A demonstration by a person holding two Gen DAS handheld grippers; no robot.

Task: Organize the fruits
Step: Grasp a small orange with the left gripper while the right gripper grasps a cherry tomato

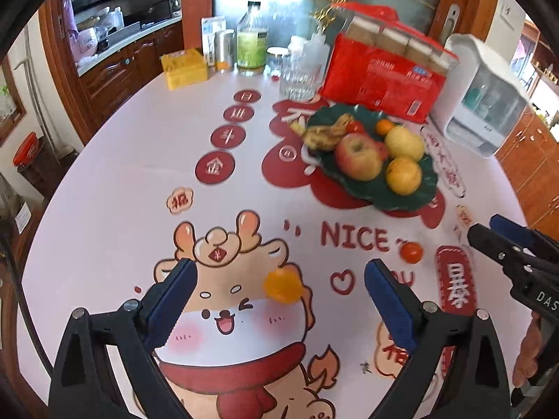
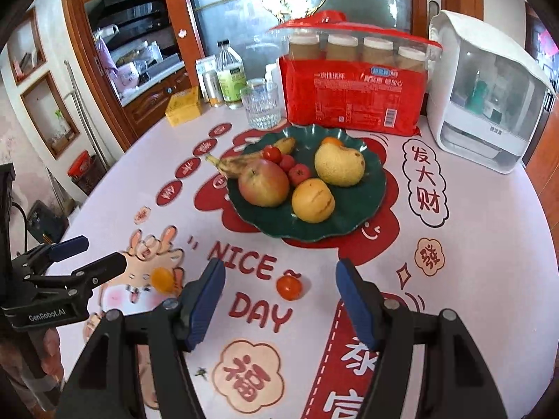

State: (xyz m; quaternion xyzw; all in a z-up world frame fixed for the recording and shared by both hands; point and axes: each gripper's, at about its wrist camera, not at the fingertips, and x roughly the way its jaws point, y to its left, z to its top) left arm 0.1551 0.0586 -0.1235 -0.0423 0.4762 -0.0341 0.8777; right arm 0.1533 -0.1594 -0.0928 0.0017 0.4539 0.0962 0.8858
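Note:
A dark green plate (image 2: 367,206) holds an apple (image 2: 263,183), a pear (image 2: 339,164), a yellow-orange fruit (image 2: 312,200), a banana (image 2: 237,164) and small red tomatoes (image 2: 298,173); the plate also shows in the left wrist view (image 1: 401,199). A small orange fruit (image 1: 283,284) lies on the tablecloth between the fingers of my open left gripper (image 1: 279,300); it also shows in the right wrist view (image 2: 162,279). A small red tomato (image 2: 289,287) lies on the cloth ahead of my open right gripper (image 2: 279,300), and shows in the left wrist view (image 1: 411,252). Both grippers are empty.
Behind the plate stand a red pack of jars (image 2: 353,97), a glass (image 2: 262,104), bottles (image 2: 229,76), a yellow box (image 2: 183,106) and a white appliance (image 2: 489,94). The round table (image 2: 489,279) has a printed cloth. Wooden cabinets stand behind it.

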